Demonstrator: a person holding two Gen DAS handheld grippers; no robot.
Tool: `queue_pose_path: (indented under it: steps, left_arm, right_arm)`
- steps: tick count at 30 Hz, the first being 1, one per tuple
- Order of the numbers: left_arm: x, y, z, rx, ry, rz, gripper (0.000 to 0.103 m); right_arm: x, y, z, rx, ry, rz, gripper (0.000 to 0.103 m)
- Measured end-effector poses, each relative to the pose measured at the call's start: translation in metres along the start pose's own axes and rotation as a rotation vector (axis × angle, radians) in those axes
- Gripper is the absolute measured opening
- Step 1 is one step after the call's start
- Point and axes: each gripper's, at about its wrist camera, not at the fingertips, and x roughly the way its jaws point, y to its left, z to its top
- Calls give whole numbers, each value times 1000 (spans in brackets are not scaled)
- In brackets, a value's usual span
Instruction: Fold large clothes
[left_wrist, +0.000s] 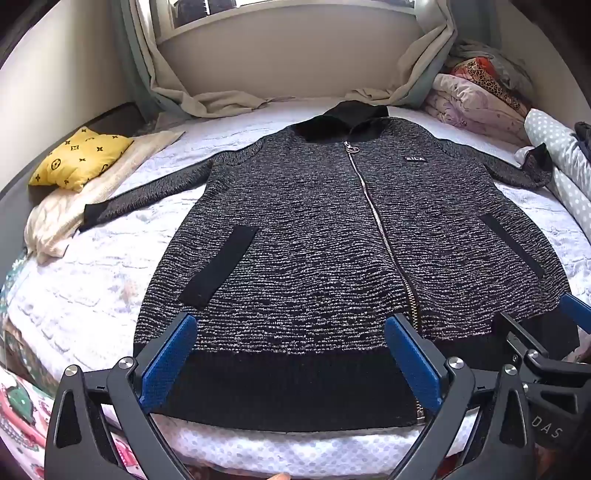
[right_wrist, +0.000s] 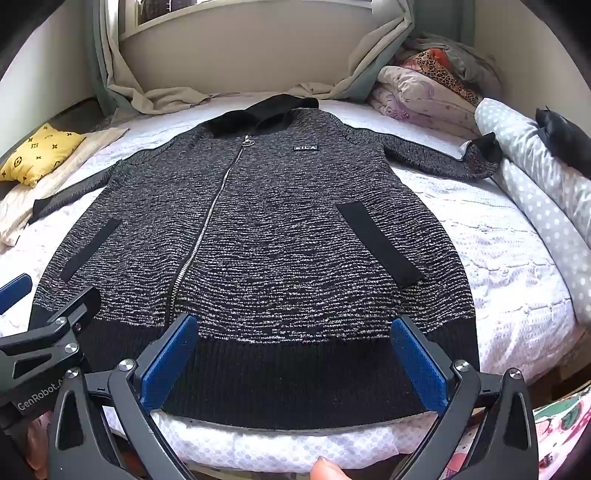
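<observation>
Jacket (left_wrist: 314, 229) lies flat and zipped, front up, on the white bedspread (left_wrist: 92, 295), both sleeves spread out, no fold yet begun.

Left wrist view: the left gripper (left_wrist: 291, 354) hovers over the black hem band with its jaws wide and empty; the left sleeve (left_wrist: 147, 192) reaches toward a yellow cushion (left_wrist: 79, 157). Right wrist view: the right gripper (right_wrist: 295, 354) also stands wide and empty above the hem, with the right sleeve (right_wrist: 443, 162) ending beside a polka-dot roll (right_wrist: 535, 177). A clean fold likely means pinching hem corner and shoulder together, keeping the zipper (right_wrist: 207, 221) straight.
</observation>
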Motion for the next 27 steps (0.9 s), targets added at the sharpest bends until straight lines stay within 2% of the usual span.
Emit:
queue_pose_path:
  steps: [27]
  left_arm:
    - [3,8,-2,-21,17,-5,103]
  right_arm:
    - [4,0,1,14,24,7,103]
